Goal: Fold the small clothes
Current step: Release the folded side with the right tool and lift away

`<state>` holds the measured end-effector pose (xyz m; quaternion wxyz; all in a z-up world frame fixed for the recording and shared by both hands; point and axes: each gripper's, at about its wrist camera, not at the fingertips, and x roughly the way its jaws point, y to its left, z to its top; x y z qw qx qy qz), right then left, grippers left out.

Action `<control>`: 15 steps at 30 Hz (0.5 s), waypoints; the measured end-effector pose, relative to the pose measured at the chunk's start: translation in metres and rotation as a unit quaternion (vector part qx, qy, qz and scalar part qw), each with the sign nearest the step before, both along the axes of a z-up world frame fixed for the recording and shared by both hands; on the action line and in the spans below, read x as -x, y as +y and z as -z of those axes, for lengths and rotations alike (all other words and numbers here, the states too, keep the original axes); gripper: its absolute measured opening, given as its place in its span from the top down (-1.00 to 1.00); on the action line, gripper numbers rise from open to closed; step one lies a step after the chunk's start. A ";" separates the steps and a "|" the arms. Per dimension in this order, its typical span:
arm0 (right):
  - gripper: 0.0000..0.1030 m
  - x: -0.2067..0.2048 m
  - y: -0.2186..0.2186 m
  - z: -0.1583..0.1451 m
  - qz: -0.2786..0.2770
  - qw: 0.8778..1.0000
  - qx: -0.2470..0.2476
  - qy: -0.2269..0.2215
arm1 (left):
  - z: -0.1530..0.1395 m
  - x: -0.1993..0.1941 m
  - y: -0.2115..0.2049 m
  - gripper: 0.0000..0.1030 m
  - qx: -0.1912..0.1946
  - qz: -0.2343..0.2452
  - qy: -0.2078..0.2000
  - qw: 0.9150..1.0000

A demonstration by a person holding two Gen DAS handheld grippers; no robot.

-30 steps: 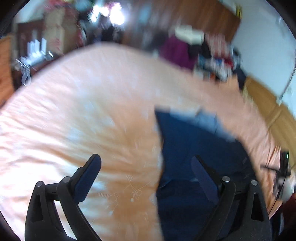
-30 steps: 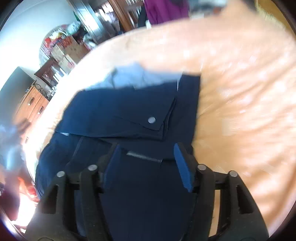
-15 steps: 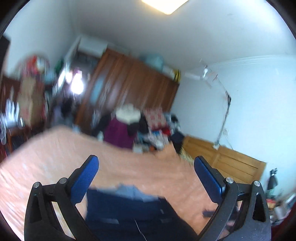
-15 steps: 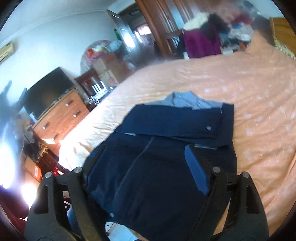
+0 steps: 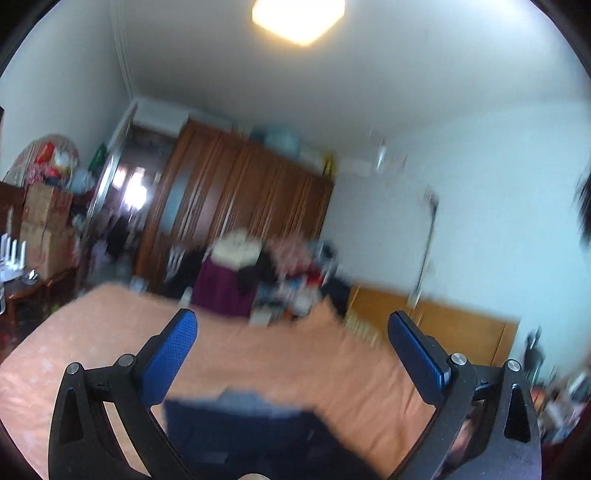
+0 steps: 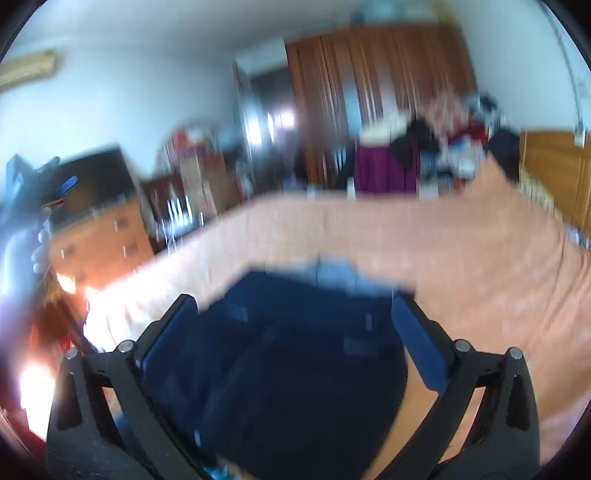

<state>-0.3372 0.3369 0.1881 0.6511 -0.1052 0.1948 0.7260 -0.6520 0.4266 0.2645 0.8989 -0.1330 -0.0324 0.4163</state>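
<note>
The left tongs [image 5: 291,328] stand wide apart with nothing between their blue pads [image 5: 168,363], raised and tilted up so that most of their view is wall and ceiling. Below them, at the bottom of the left wrist view, lies the dark navy garment [image 5: 251,432], its far edge showing a strip of paler blue cloth. It rests on the orange bedspread [image 5: 280,354] of the bed and is apart from the left tongs.

The right tongs [image 6: 295,314] are also spread wide and grip nothing. They hang over the navy garment [image 6: 295,369], which fills the space between and beneath the fingers [image 6: 419,349]; whether the fingers touch the cloth cannot be told through the blur. The garment lies near the close edge of the bed, partly folded, with a light blue piece [image 6: 334,271] peeking out at its far side. The bedspread [image 6: 480,258] stretches away bare to the right and beyond.

Farther out, a brown wooden wardrobe [image 5: 236,195] lines the back wall, with a heap of clothes [image 5: 236,273] in purple, white and black at the foot of the bed. A lit ceiling lamp [image 5: 297,18] glows overhead. In the right wrist view a wooden dresser [image 6: 99,240] stands to the left of the bed, and the left tongs show blurred at the far left edge, held in a hand [image 6: 38,247].
</note>
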 end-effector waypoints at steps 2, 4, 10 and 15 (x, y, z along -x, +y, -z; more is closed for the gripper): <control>-0.99 -0.003 0.001 0.036 -0.002 0.998 0.054 0.017 | 0.045 -0.016 0.020 -1.00 0.060 -0.002 0.074 0.995; -0.99 -0.006 -0.003 0.065 0.007 0.995 0.091 0.034 | 0.107 -0.031 0.039 -1.00 0.139 -0.003 0.135 0.981; -0.95 -0.013 -0.004 0.136 0.017 0.977 0.199 0.070 | 0.281 -0.016 0.059 -0.89 0.347 -0.025 0.181 0.920; -0.86 -0.011 -0.003 0.161 0.012 0.969 0.237 0.072 | 0.356 0.011 0.023 -0.72 0.418 -0.021 0.178 0.891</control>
